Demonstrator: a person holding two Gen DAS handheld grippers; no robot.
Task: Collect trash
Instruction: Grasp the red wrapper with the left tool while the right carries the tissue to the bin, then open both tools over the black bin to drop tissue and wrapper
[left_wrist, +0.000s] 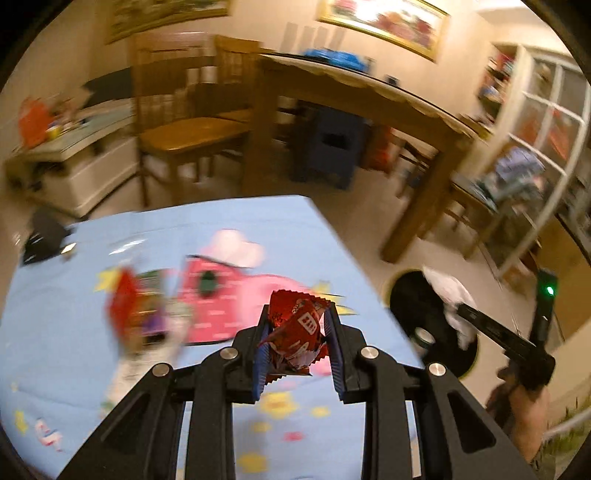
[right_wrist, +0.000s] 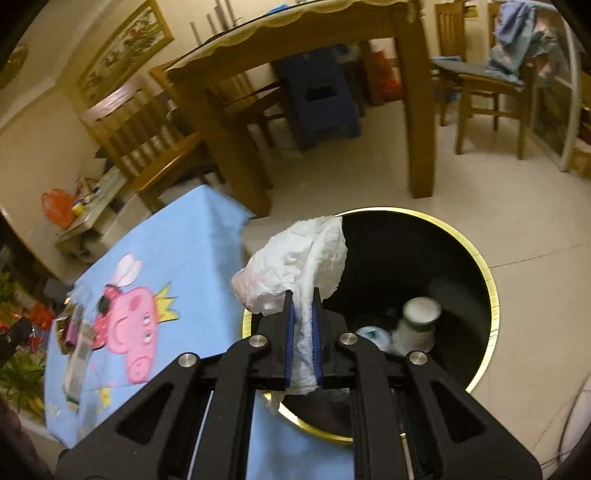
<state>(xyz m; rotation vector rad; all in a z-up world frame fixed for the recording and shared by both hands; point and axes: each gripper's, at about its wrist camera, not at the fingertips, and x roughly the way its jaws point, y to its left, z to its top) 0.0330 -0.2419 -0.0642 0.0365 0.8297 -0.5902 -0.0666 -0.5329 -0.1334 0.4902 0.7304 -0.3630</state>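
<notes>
My left gripper (left_wrist: 297, 314) is shut on a crumpled red snack wrapper (left_wrist: 295, 332) and holds it above the blue cartoon tablecloth (left_wrist: 74, 332). My right gripper (right_wrist: 302, 295) is shut on a crumpled white tissue (right_wrist: 295, 258) and holds it over the near rim of a black trash bin with a gold rim (right_wrist: 493, 295). The bin (left_wrist: 402, 299) also shows in the left wrist view, with the right gripper (left_wrist: 460, 308) and tissue (left_wrist: 448, 291) above it. More wrappers (left_wrist: 136, 310) lie on the cloth; they also show in the right wrist view (right_wrist: 77, 339).
A white cup (right_wrist: 417, 325) and other trash lie inside the bin. A wooden dining table (right_wrist: 295, 37) with chairs (right_wrist: 147, 129) and a blue stool (right_wrist: 317, 99) stand behind. A low white cabinet (left_wrist: 74, 166) is at far left.
</notes>
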